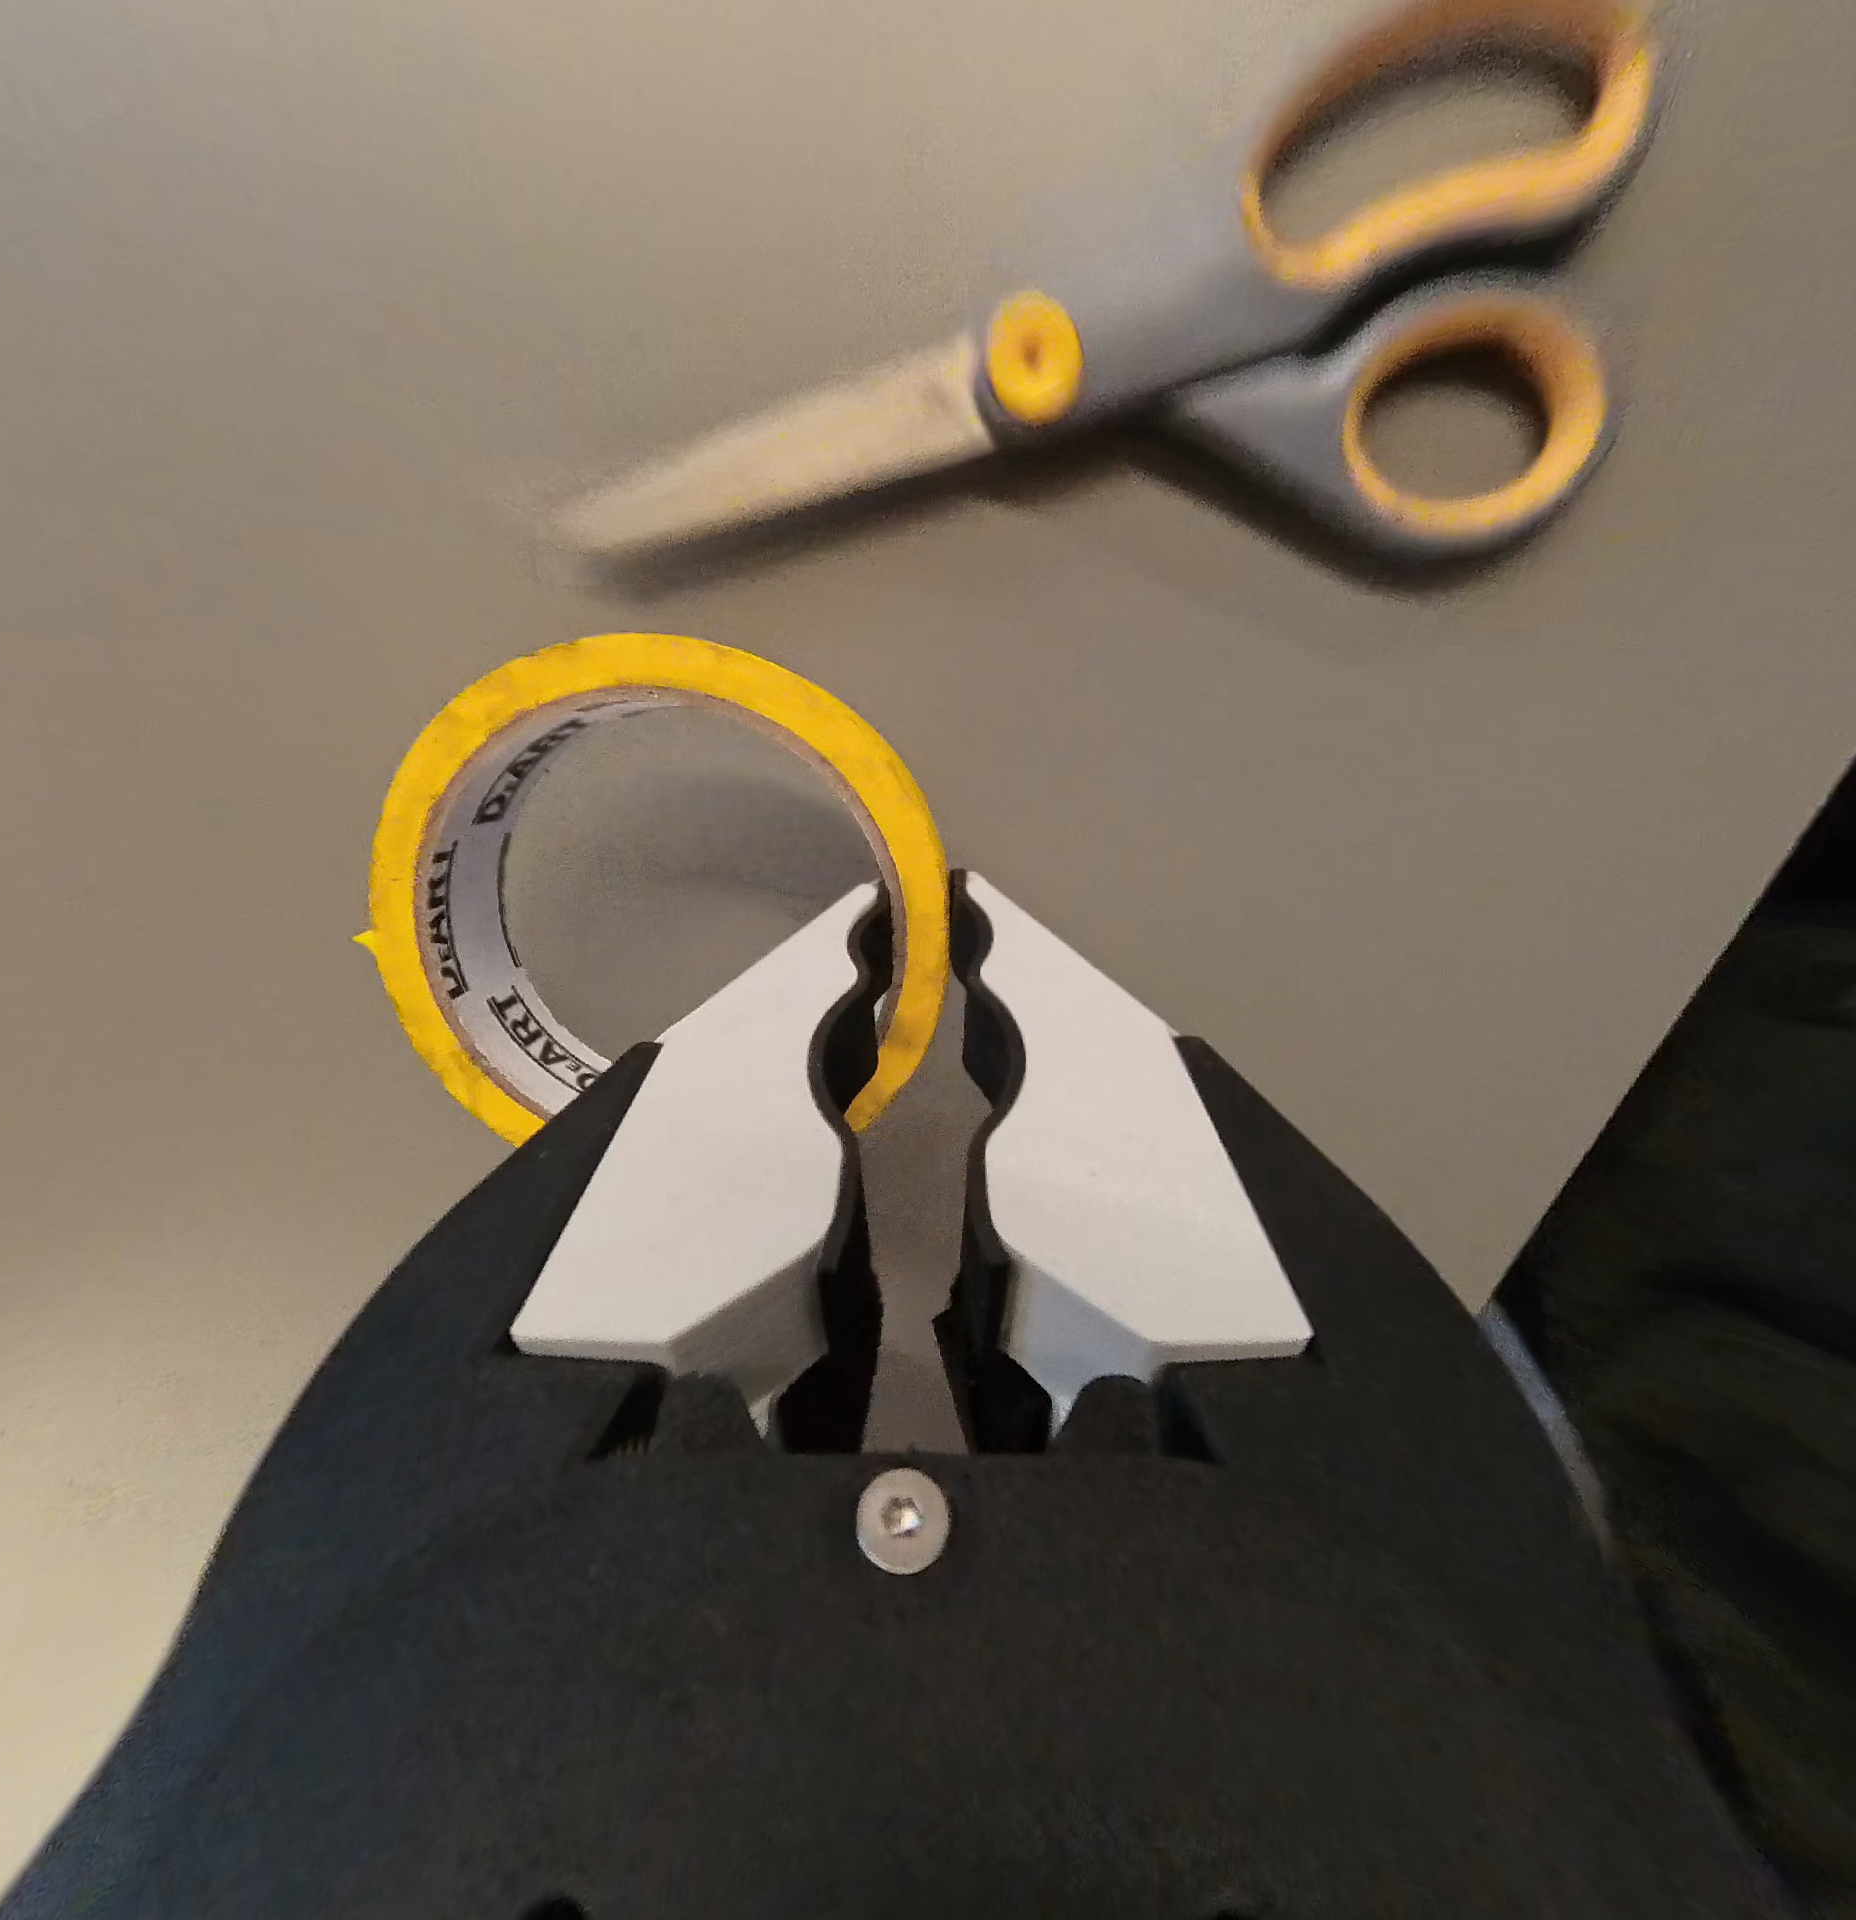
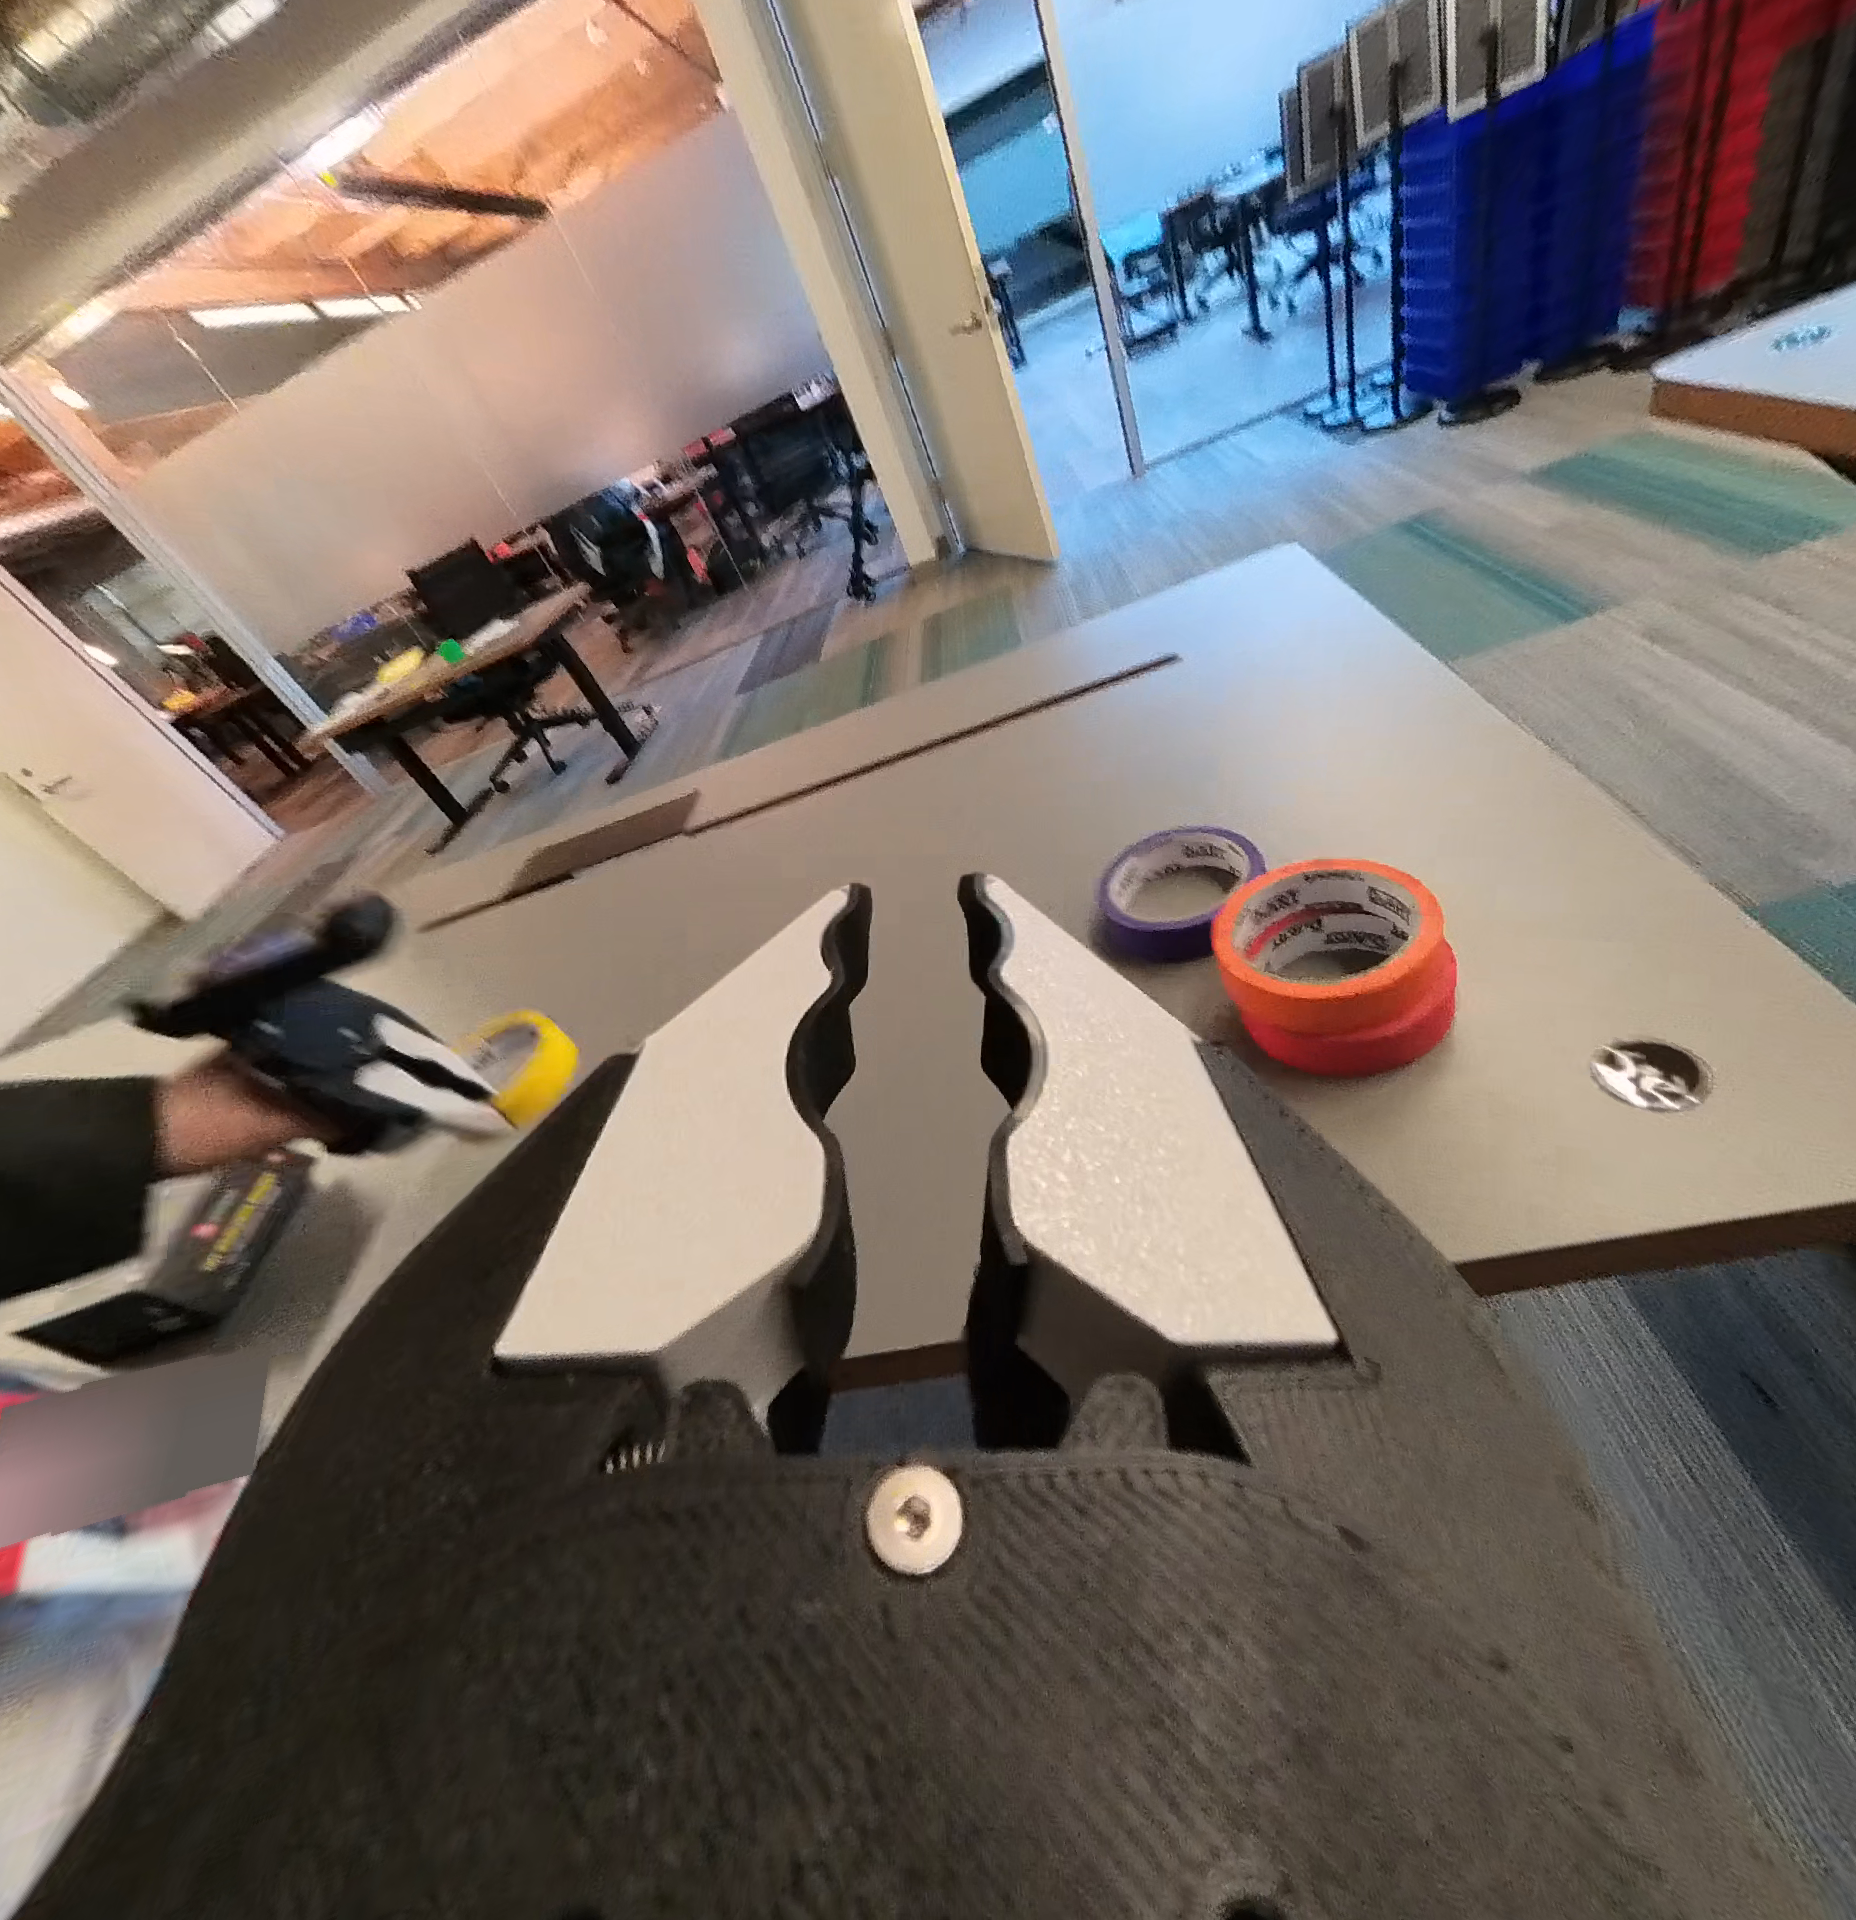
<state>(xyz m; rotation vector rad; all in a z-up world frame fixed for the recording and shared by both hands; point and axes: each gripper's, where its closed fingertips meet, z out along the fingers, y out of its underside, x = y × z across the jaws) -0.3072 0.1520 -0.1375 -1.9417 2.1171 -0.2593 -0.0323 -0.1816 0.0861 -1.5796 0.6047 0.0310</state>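
left wrist view, nearest first: the left gripper (image 1: 916, 904) has its two grey fingers pinching the wall of a yellow tape roll (image 1: 654, 894), one finger (image 1: 768, 1091) inside the ring and the other against its outer face. the roll stands on edge out toward 11 o'clock of the fingertips, its hollow core facing the lens, and a small tab of tape sticks out at its 9 o'clock side. whether the roll rests on the grey tabletop (image 1: 280, 416) or hangs just above it cannot be told. farther off, toward 1 o'clock, a pair of grey scissors with yellow-lined handles (image 1: 1132, 353) lies flat and closed, blade tips pointing to 8 o'clock, well apart from the roll. right wrist view, nearest first: the right gripper (image 2: 913, 894) has its fingers slightly parted with nothing between them, above the near edge of the table (image 2: 1319, 748). at 9 o'clock a sleeved hand (image 2: 217, 1117) carries the left gripper with the yellow roll at its tip, and a dark box (image 2: 217, 1236) lies beneath it. toward 1 o'clock an orange tape roll (image 2: 1329, 935) sits stacked on a red tape roll (image 2: 1360, 1034), with a purple tape roll (image 2: 1173, 894) touching or just beside them behind. beyond lie carpet, an open door and desks.
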